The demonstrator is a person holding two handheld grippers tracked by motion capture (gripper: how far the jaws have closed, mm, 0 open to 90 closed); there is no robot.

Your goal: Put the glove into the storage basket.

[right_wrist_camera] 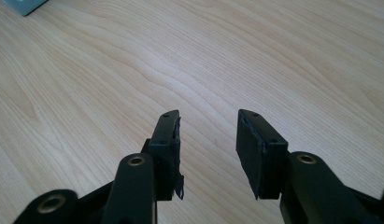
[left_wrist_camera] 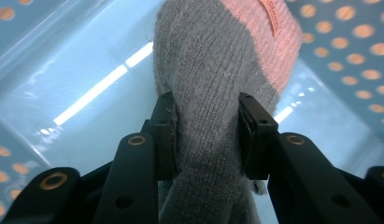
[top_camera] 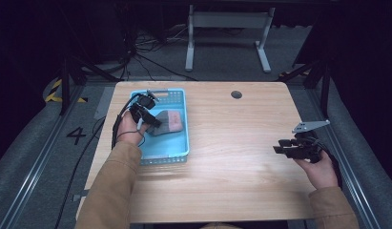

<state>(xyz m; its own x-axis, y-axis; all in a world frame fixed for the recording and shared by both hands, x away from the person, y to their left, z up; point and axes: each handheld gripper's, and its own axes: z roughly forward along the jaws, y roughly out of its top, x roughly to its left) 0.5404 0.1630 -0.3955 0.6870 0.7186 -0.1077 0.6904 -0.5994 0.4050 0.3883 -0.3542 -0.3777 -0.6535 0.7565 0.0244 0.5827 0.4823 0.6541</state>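
A grey knitted sock with a pink cuff [top_camera: 167, 122] lies in the light blue perforated basket [top_camera: 182, 153] at the table's left. My left gripper [top_camera: 154, 121] reaches into the basket and is shut on the sock's grey part [left_wrist_camera: 206, 93], both pads pressing the fabric. The pink cuff [left_wrist_camera: 269, 32] points away from the jaws. At the right side of the table my right gripper [top_camera: 278, 146] hovers low over bare wood, open, with nothing between its fingers [right_wrist_camera: 168, 140].
The wooden table [top_camera: 232, 143] is bare between the basket and the right hand. A round grommet hole [top_camera: 236, 94] sits near the far edge. A corner of the basket [right_wrist_camera: 24, 4] lies far off in the right gripper view. Beyond the table stands a white desk frame [top_camera: 227, 33].
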